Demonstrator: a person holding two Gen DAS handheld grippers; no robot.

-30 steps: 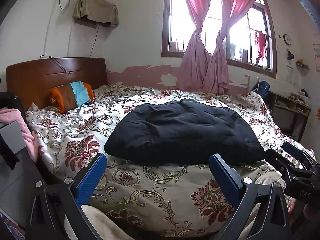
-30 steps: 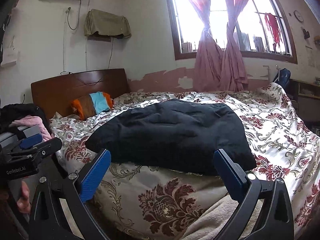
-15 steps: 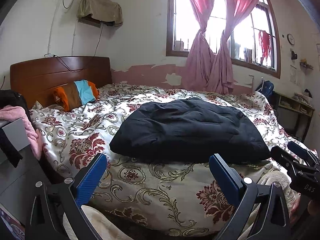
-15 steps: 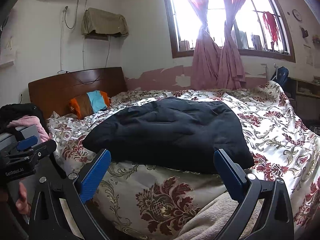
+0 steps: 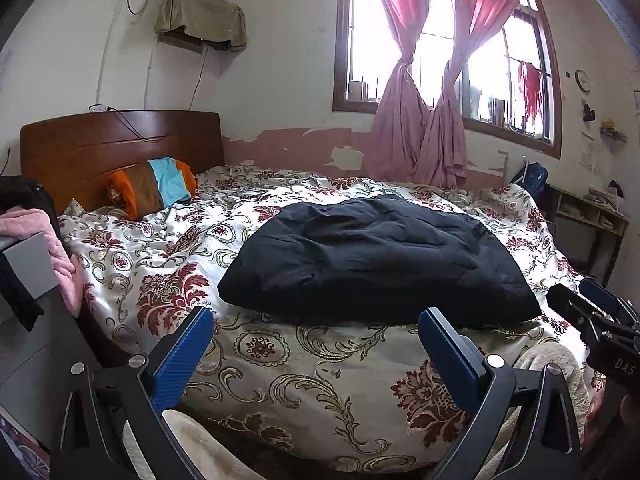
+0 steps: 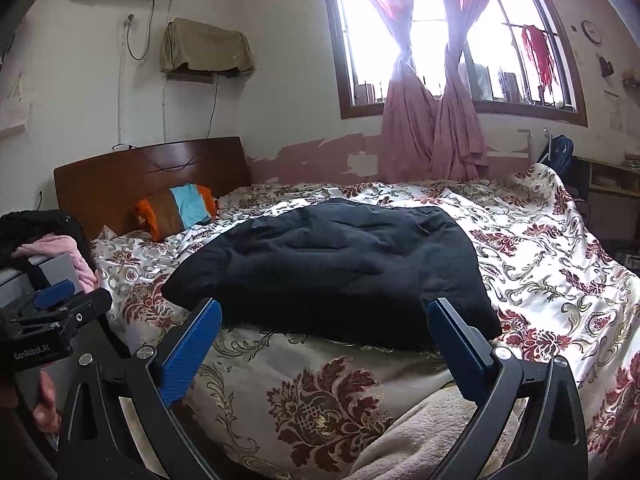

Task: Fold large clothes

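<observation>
Black padded folded garment [image 5: 376, 260]: mid-frame on floral bedspread [image 5: 280, 364], long axis left-right.
Left tool [image 5: 316, 354]: released, empty.
Right tool [image 6: 326, 346]: released, empty.
</observation>
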